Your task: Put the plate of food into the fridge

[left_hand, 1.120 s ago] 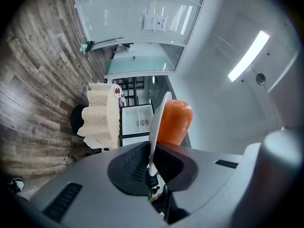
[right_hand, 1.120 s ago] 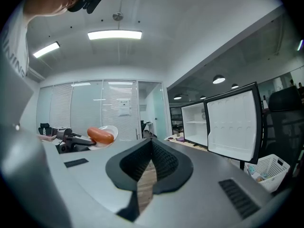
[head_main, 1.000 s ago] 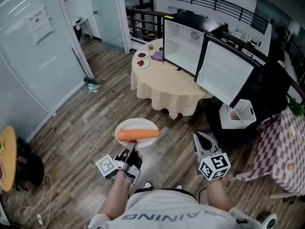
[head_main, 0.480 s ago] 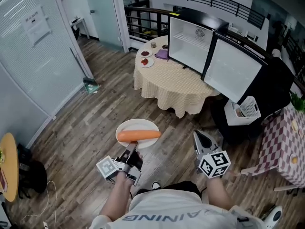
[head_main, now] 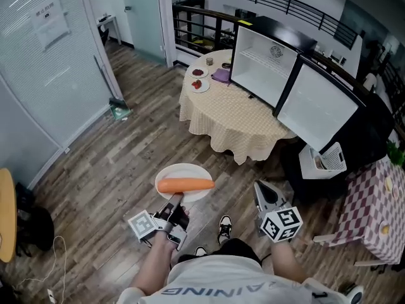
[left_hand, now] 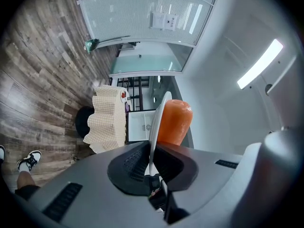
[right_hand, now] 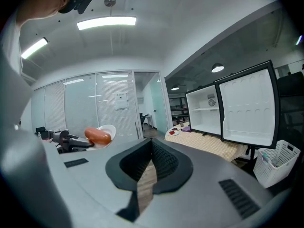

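A white plate [head_main: 183, 173] carrying a long orange sausage-like piece of food [head_main: 185, 185] hangs level over the wooden floor. My left gripper [head_main: 175, 199] is shut on the plate's near rim. In the left gripper view the plate [left_hand: 155, 122] shows edge-on between the pads, with the food [left_hand: 174, 121] on its right. My right gripper [head_main: 264, 194] is beside it, shut and empty; its tips [right_hand: 152, 144] meet. The white fridge [head_main: 262, 62] stands open on the far side of the round table [head_main: 228, 116], its door [head_main: 316, 106] swung to the right.
Two small plates of food [head_main: 199, 83] and a purple item [head_main: 221, 75] lie on the checkered tablecloth. A white basket [head_main: 329, 158] sits below the fridge door. A glass partition [head_main: 44, 62] runs along the left, and a pink checkered table [head_main: 380, 214] stands at the right.
The view has moved forward toward the table and fridge; a shoe now shows below the plate. The plate stays in the left gripper, and both grippers keep their places.
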The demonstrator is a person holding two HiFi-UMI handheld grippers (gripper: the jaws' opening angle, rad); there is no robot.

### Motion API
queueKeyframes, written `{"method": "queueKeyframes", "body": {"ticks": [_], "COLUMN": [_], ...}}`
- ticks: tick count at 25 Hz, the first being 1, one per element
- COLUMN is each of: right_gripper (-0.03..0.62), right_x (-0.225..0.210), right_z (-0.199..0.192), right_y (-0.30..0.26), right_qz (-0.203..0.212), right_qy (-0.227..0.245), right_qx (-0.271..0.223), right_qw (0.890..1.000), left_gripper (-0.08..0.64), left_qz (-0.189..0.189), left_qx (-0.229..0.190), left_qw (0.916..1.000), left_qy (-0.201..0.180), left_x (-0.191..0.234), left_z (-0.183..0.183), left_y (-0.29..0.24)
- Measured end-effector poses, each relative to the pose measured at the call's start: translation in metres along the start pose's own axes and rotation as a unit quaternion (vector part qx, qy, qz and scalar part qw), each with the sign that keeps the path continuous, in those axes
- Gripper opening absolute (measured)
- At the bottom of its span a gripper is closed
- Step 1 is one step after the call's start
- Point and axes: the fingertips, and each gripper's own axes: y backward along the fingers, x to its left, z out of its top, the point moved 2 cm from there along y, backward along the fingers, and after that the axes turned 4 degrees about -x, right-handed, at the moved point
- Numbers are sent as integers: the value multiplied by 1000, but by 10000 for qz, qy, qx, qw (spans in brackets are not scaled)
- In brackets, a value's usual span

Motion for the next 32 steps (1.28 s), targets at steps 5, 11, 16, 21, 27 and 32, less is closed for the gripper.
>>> {"method": "queueKeyframes", "body": {"ticks": [5,11,16,21,27,32], "right_gripper": [20,20,20,20,20,20], "right_x": [-22,-72,-113,-153,-182,-185], "right_z": [6,15,24,35,41,31], "right_y": [-42,-80,-110,-136,-166,-193], "right_qz": [163,108,166,262,363,482], "right_qy": [-43,-162,-188,-243,-338,-382], "right_qx": [-22,-49,-72,-100,-149,43], "right_qw": [9999,9998,9997,9993,9987,9981], "left_gripper": [28,28,28,28,28,28], "left_qz": [65,16,47,120,154,173], "left_qx": [-98,-101,-110,-177,-226,-269], "left_qw": [9999,9999,9998,9996,9993,9993], "left_qy": [19,-64,-148,-196,-256,-206], "left_x": [1,-3,-4,-5,-4,5], "left_z": [15,25,25,22,25,39], "left_y": [-40,-103,-158,-198,-231,-250]}}
